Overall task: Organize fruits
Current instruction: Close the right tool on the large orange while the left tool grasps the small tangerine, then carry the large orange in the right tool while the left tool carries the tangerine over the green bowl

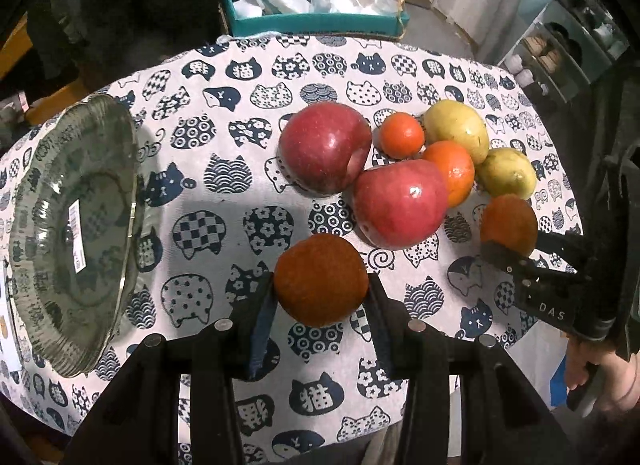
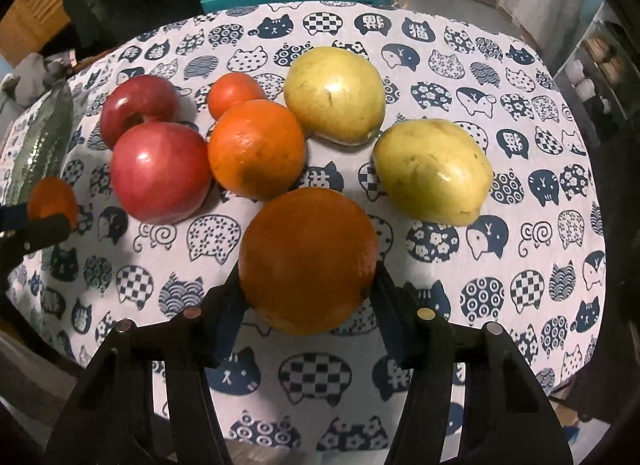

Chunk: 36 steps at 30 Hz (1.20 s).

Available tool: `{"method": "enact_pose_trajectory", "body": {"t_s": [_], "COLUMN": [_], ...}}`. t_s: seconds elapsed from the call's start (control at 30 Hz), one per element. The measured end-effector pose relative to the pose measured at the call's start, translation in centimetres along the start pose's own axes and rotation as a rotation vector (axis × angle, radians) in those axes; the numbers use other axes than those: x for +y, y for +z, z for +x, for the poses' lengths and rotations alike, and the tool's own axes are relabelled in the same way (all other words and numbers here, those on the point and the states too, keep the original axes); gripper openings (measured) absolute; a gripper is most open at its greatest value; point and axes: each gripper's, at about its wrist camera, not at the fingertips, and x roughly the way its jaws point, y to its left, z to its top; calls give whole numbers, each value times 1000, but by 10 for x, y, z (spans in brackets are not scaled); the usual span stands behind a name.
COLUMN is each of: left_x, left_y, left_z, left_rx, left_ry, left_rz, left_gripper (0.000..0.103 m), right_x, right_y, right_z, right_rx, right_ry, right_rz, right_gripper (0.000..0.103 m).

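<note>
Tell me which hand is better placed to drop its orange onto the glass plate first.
Left, probably. The left gripper grips an orange close beside the glass plate, with bare cloth between them. The right gripper holds its orange on the far side of the fruit pile.

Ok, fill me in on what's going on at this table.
A person is sorting fruit with a handheld claw in each hand. The left claw is shut on a small orange, and the right claw is shut on a bigger orange. Two red apples, two more oranges and two yellow-green fruits sit clustered on the cat-print tablecloth. The glass plate at the left holds no fruit.
</note>
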Motion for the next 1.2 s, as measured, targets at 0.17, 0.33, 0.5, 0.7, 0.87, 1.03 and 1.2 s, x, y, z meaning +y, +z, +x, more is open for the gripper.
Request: {"method": "enact_pose_trajectory", "body": {"t_s": [0.17,0.33,0.5,0.7,0.87,1.03,1.2], "left_x": [0,3,8,14,21,27,35], "left_y": [0,-2,-2,1,2,3,4], "left_z": [-16,-39,-69,-98,-121,-141,-157], "left_rx": [-41,-98,-176,-249,-296,-346,-392], "left_ry": [11,35,54,54,36,40,54], "left_rz": [1,17,27,21,3,-4,-18], "left_gripper": [44,44,44,44,44,44,44], "right_x": [-4,-2,9,20,27,37,48], "right_y": [-2,-4,3,13,18,23,27], "right_z": [-23,-48,-74,-107,-130,-153,-171], "right_rx": [-65,-152,-231,-320,-386,-446,-503], "right_ry": [3,9,-2,-14,-13,-3,4], "right_rz": [-3,-6,-13,-17,-18,-29,-41], "right_gripper": [58,58,58,58,58,58,58]}}
